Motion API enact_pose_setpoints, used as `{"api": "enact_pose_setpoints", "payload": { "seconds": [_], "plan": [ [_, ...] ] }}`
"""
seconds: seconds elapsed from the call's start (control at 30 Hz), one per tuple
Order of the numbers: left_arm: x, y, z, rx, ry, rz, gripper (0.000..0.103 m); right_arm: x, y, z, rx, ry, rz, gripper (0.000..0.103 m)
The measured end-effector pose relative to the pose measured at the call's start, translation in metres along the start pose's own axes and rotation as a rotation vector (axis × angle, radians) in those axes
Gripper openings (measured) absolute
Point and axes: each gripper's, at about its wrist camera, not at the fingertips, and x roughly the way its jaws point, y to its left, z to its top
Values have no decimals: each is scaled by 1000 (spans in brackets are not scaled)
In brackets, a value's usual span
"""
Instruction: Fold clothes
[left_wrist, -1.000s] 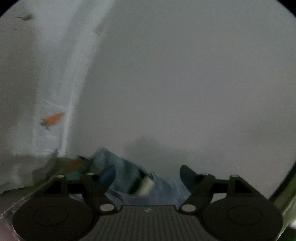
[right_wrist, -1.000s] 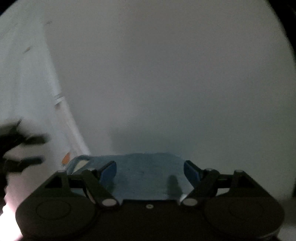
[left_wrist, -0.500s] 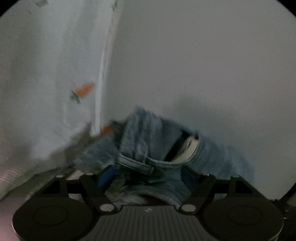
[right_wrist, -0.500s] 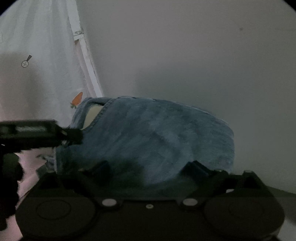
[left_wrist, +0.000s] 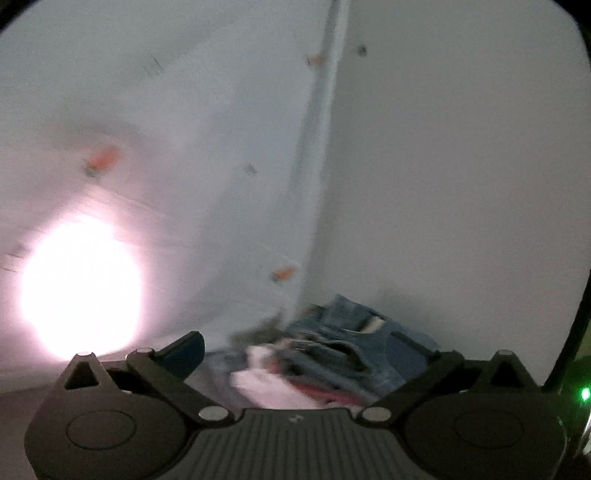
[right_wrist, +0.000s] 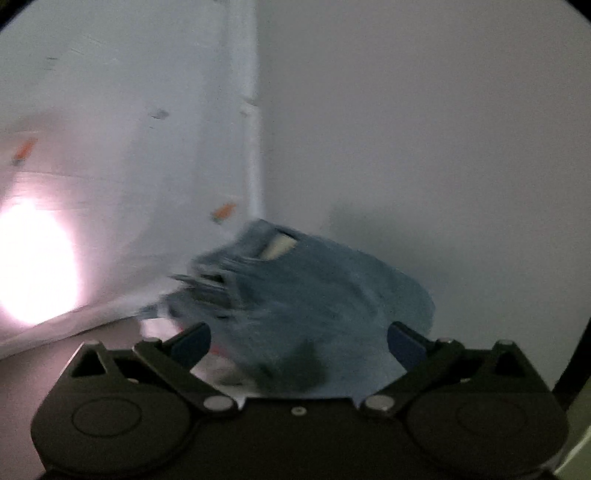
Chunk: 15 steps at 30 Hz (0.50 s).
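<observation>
Jeans (right_wrist: 325, 295) released, no legible labels

Faded denim lying against matt, pale surfaces

The jeans (right_wrist: 325, 291) are showing soft, brushed blue denim with stitched seams; beside the jeans a white cloth (left_wrist: 266, 376) is looking smooth. Behind the jeans, the curtain (left_wrist: 207, 155) is hanging as thin printed fabric, and the wall (right_wrist: 424, 129) is looking matt and plain.

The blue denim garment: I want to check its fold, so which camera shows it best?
The right wrist view: the blue denim garment fills the middle there as one broad, motion-blurred mound with a pale inner patch on top. The left wrist view shows only a smaller, crumpled part, low down behind pink and white cloth.
</observation>
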Motion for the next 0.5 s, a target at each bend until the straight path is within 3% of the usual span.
{"api": "enact_pose_setpoints", "payload": {
  "seconds": [0.07, 0.17, 0.3, 0.5],
  "plan": [
    [-39, 0, -3, -8, 33, 9, 103, -23, 12, -1, 1, 2, 94, 103],
    [-97, -1, -11, -20, -1, 39, 103, -57, 35, -2, 33, 12, 227, 103],
    [-163, -3, -24, -16, -26, 242, 103, -109, 79, -7, -13, 22, 347, 103],
    [-265, 9, -44, -36, 15, 410, 103, -197, 143, -30, -75, 56, 537, 103]
  ]
}}
